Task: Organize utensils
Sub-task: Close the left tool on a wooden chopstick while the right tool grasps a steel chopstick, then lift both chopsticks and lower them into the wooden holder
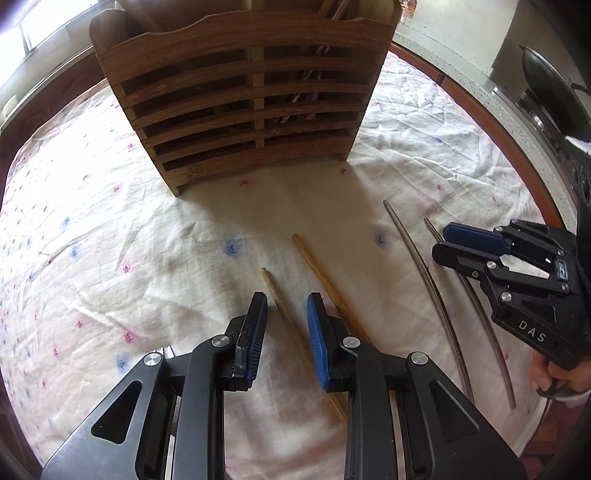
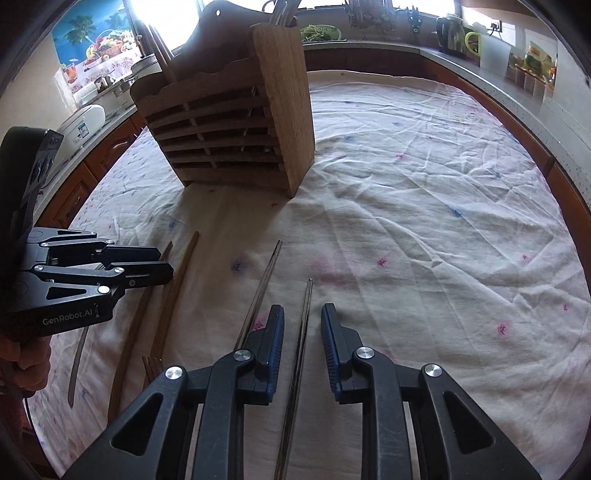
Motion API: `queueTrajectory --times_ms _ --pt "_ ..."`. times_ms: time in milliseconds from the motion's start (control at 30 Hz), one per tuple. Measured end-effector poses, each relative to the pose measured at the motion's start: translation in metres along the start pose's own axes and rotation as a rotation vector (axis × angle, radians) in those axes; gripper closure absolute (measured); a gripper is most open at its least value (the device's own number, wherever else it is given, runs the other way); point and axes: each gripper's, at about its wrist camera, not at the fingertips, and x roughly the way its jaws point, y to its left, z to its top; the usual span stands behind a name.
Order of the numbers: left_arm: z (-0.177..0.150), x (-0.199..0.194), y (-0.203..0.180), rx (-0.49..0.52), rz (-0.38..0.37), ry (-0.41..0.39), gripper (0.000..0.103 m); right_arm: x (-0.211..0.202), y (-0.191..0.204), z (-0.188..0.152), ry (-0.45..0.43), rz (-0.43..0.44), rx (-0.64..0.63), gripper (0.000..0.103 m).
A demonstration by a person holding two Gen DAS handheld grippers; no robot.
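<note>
A slatted bamboo utensil holder (image 1: 243,107) stands on the tablecloth; it also shows in the right wrist view (image 2: 236,125), with utensils inside. Two wooden chopsticks (image 1: 282,306) (image 1: 325,273) lie in front of it. My left gripper (image 1: 286,321) is open, its jaws astride the nearer wooden chopstick. Two dark metal chopsticks (image 2: 264,280) (image 2: 304,325) lie to the right. My right gripper (image 2: 302,343) is open, its jaws astride one metal chopstick. It shows in the left wrist view (image 1: 448,242) above the metal chopsticks (image 1: 424,266).
A white floral tablecloth (image 2: 424,229) covers the round table. A fork (image 2: 151,369) and a thin utensil (image 2: 77,365) lie near the left gripper (image 2: 162,266). Counters with a wok (image 1: 554,92), kettle (image 2: 450,33) and jars ring the table.
</note>
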Motion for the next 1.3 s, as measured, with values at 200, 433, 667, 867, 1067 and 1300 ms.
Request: queueTrajectory --times_ms 200,433,667,867,1067,1300 --pt "0.012 0.007 -0.010 0.031 0.024 -0.017 0.088 0.006 0.007 0.006 0.025 -0.028 -0.054 0.081" --pt "0.009 0.006 -0.012 0.009 0.021 -0.032 0.099 0.007 0.010 0.007 0.012 -0.037 -0.078 0.099" --pt "-0.014 -0.039 -0.007 -0.020 -0.031 -0.126 0.099 -0.024 0.006 0.003 -0.044 0.073 0.003 0.099" --pt "-0.028 -0.095 -0.007 -0.034 -0.078 -0.240 0.099 -0.067 0.015 0.003 -0.129 0.100 0.007 0.099" --pt "-0.047 -0.145 -0.003 -0.041 -0.104 -0.331 0.099 -0.108 0.022 0.002 -0.218 0.107 -0.004 0.099" --pt "-0.073 -0.185 0.001 -0.080 -0.143 -0.424 0.099 -0.152 0.028 -0.005 -0.321 0.106 -0.008 0.099"
